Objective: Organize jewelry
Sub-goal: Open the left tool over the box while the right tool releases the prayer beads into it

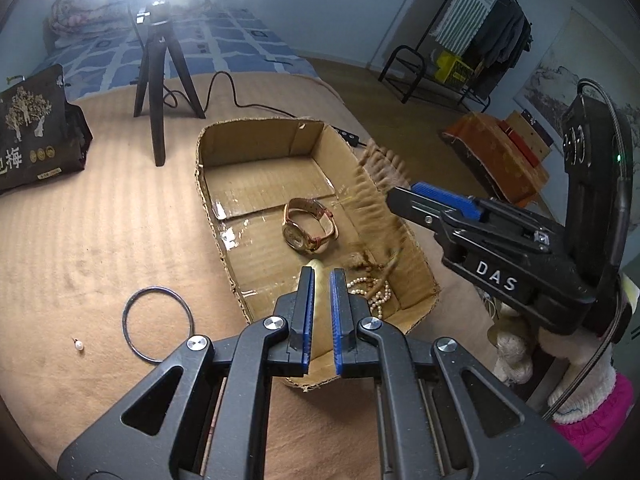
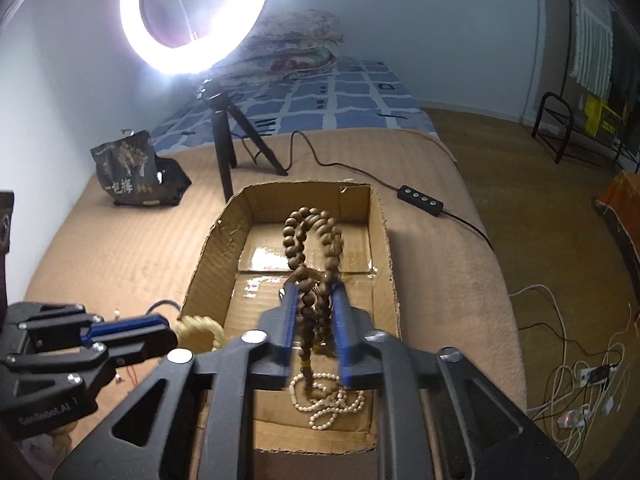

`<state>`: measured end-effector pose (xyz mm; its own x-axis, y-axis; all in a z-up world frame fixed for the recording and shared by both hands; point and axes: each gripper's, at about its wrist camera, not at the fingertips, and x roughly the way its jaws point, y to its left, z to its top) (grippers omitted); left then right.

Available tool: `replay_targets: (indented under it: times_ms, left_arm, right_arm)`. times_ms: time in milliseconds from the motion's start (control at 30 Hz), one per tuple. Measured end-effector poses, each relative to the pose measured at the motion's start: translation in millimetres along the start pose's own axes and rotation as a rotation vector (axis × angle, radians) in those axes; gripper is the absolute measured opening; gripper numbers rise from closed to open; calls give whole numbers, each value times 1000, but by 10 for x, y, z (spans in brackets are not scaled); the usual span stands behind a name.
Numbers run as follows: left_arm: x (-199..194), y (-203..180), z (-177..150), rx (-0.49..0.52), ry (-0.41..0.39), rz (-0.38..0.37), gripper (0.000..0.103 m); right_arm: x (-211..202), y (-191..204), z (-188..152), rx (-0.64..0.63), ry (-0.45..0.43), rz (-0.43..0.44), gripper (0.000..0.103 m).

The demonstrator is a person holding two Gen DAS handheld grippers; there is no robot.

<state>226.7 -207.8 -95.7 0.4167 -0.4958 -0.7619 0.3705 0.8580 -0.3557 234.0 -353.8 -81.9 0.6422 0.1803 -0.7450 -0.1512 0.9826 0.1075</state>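
Right tongs loosening, brown bead strand slack between pads over box: limp, light, slippery, grab a bunched loop. Left tongs clenched on cream bangle.

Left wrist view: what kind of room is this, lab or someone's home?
Most likely a home bedroom, not a lab: the cardboard box sits on a bed with a blue patterned bedsheet and folded quilt, and a clothes rack stands by the wall.
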Motion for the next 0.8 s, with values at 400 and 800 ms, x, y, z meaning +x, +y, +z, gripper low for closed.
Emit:
replay_targets:
  times_ms: [400, 800]
  left_arm:
    - [-71, 91, -14, 8, -10, 44, 26]
    - [-400, 453, -38, 19, -53, 122, 26]
  right_arm:
    - [-83, -41, 7, 37, -21, -26, 49]
    - [-266, 131, -10, 37, -44, 8, 49]
